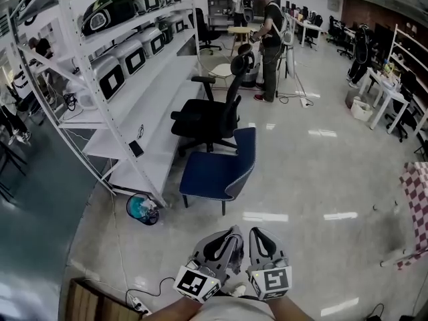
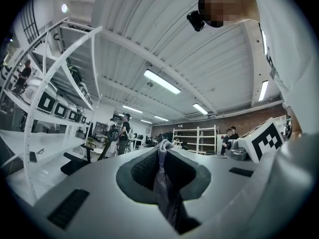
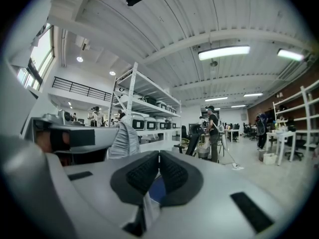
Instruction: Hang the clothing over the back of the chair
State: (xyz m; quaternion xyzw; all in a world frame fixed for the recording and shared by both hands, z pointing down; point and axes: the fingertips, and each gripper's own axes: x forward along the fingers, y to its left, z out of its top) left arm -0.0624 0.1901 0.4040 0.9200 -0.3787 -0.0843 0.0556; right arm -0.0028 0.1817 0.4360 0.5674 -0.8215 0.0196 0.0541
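Clothing (image 2: pixel 162 188) is being clamped tight by left gripper (image 2: pixel 162 152) & right gripper (image 3: pixel 159 156); they should be spreading it, clearing backrest (image 1: pixel 246 156) of blue chair (image 1: pixel 210 172).

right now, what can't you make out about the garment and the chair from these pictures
- Pale grey fabric clothing: only a pinched strip shows in the left gripper view; the head view hides the rest under the left gripper and right gripper, so its type is unclear.
- Dark blue padded chair: clear only in the head view; gripper bodies block it elsewhere.
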